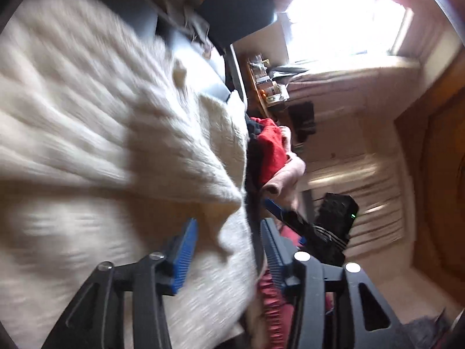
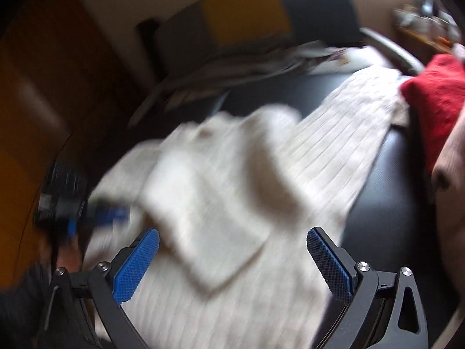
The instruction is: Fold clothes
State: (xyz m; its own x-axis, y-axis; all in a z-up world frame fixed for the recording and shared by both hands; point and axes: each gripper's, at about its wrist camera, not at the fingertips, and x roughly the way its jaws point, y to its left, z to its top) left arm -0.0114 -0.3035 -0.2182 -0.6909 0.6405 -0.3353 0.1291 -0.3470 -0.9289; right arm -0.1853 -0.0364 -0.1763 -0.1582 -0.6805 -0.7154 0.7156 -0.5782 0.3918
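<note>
A cream ribbed knit sweater [image 2: 221, 192] lies spread on the black table [image 2: 392, 174], with one flap folded over its body. My right gripper [image 2: 232, 261] hovers open above its near part, blue pads wide apart and nothing between them. My left gripper [image 1: 228, 257] is open at the sweater's [image 1: 101, 116] edge. A fold of the knit lies loosely between its blue pads [image 1: 183, 258], which do not press on it. In the right wrist view the left gripper [image 2: 96, 215] is a blur at the sweater's left edge.
A red garment [image 2: 433, 96] and a pinkish one [image 2: 447, 157] are heaped at the table's right end. A stack of papers [image 2: 232, 67] lies at the back. A dark chair [image 2: 316, 5] stands behind them, and a wooden door [image 2: 29, 87] is on the left.
</note>
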